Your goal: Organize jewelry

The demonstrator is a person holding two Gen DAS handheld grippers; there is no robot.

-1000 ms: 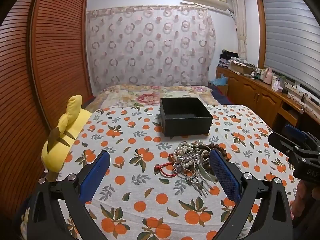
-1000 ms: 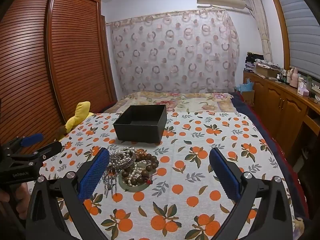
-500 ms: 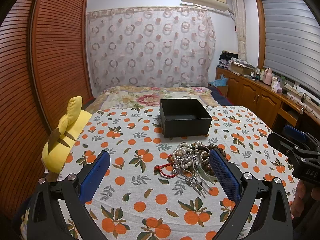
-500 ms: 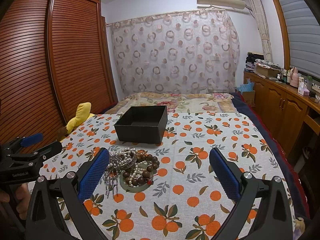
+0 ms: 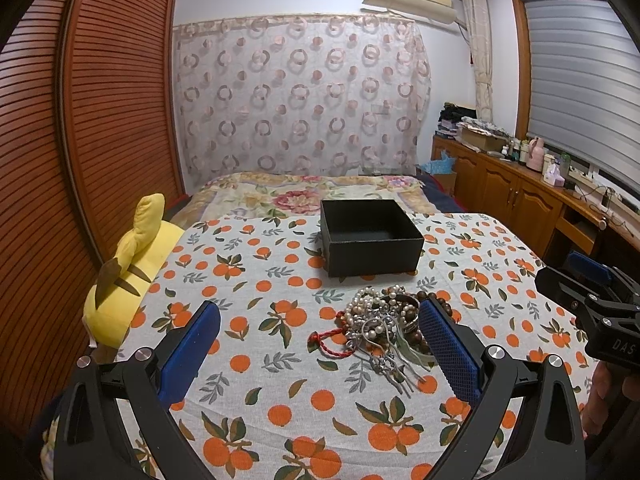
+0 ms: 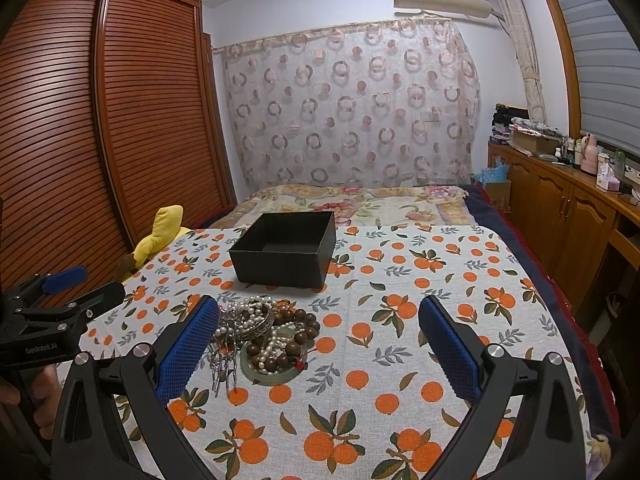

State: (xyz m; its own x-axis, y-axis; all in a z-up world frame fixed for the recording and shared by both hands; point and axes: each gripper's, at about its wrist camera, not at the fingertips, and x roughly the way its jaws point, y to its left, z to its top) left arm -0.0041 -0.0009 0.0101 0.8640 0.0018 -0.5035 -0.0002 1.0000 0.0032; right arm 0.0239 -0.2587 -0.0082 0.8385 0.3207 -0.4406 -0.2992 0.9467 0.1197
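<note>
A tangled jewelry pile (image 5: 380,320) of pearl strands, brown wooden beads, a red cord and silver pieces lies on the orange-print cloth (image 5: 260,280). Just behind it stands an open black box (image 5: 370,236), and nothing shows inside it. My left gripper (image 5: 318,350) is open, its right pad beside the pile. In the right wrist view the pile (image 6: 264,332) sits by the left pad of my open right gripper (image 6: 318,346), with the black box (image 6: 286,248) beyond. Each gripper appears at the edge of the other view: the right gripper (image 5: 588,284) and the left gripper (image 6: 68,286).
A yellow plush toy (image 5: 132,268) lies at the cloth's left edge beside the slatted wooden wardrobe (image 5: 80,140). A floral bedspread (image 5: 312,194) extends behind the box. Wooden cabinets (image 6: 568,216) with clutter on top run along the right wall. A hand (image 6: 36,396) holds the left gripper's handle.
Both views have pulled back slightly, so the jewelry pile and the box sit a little farther from the pads. Neither gripper has taken hold of anything.
</note>
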